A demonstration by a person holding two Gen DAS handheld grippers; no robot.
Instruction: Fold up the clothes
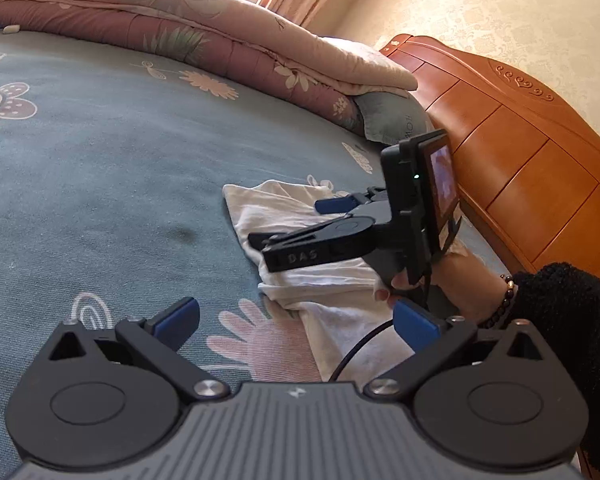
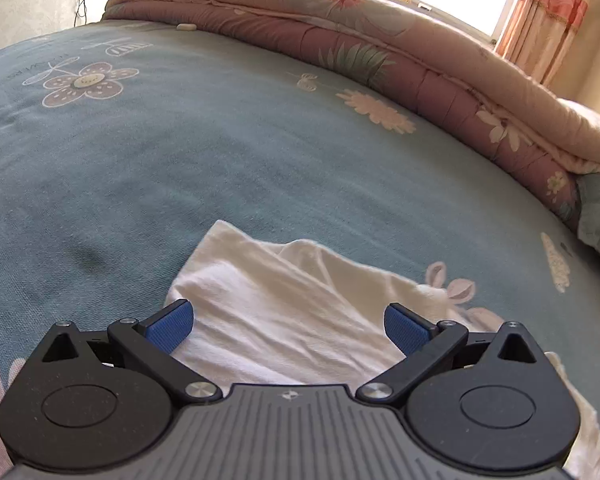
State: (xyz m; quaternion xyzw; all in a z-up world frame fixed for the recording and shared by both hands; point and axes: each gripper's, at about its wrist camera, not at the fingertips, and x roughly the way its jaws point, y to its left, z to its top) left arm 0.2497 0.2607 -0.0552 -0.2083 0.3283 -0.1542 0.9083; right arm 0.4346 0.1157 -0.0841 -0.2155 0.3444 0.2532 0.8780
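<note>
Both the left gripper point(image 1: 296, 322) and right gripper point(image 2: 289, 326) gape wide over a rumpled, folded white garment point(image 2: 284, 312).

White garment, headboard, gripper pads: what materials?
White garment: soft matte knit, probably cotton; it creases limply. Headboard: glossy orange-brown wood or veneer, with panel seams and carved scrolls. Right gripper pads: blue ribbed rubber or plastic.

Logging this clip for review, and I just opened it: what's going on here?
A person is folding a white garment on a bed covered by a blue-green floral sheet, with a hand-held gripper in each hand. The right hand-held gripper hovers open over the bunched, partly folded cloth. The left hand-held gripper is open too, beside the garment's near edge. Neither grips fabric. A pink quilt lies rolled along the far side.
</note>
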